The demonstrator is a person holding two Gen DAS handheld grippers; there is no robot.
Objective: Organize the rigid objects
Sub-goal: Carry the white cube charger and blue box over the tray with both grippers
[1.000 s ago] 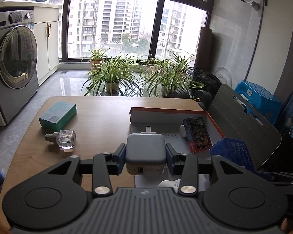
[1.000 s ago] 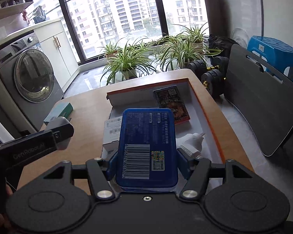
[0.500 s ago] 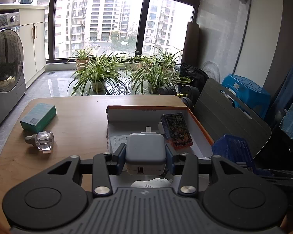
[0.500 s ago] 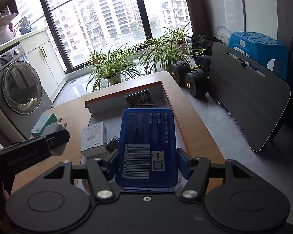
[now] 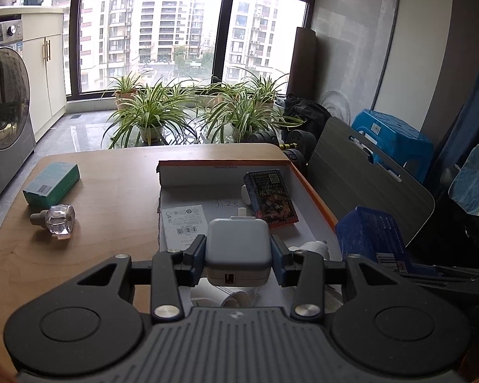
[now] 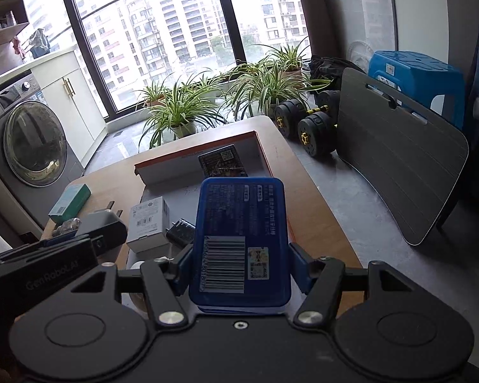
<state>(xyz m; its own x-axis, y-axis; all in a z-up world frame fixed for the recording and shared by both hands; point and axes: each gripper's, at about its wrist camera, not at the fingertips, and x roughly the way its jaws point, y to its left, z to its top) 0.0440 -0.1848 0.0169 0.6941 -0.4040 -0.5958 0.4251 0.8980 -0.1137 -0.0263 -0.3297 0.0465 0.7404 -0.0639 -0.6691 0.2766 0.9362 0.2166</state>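
Left wrist view: the left tool is clenched on a grey plug-in charger, both pads pressing its sides, carried above the near end of a shallow white tray with an orange rim on the wooden counter. The charger's USB port faces the camera and its prongs point away, a grip that looks meant to set it flat among the tray's contents. Already in the tray lie a dark patterned card box by the right wall, a white labelled box at the left edge, and white items partly hidden under the tool. Outside the tray, on the bare wood to the left, a teal box and a clear glass bottle on its side appear yet to be gathered.

Right wrist view: the right tool grips a blue rectangular case, barcode up, held lengthwise between the pads and hanging over the tray's near right side, likely next to go in. The left tool shows at the lower left of this view.

Beyond the rounded counter stand potted spider plants before a tall window onto apartment towers, a washing machine at left, dumbbells and a blue stool at right, with a dark board leaning there.
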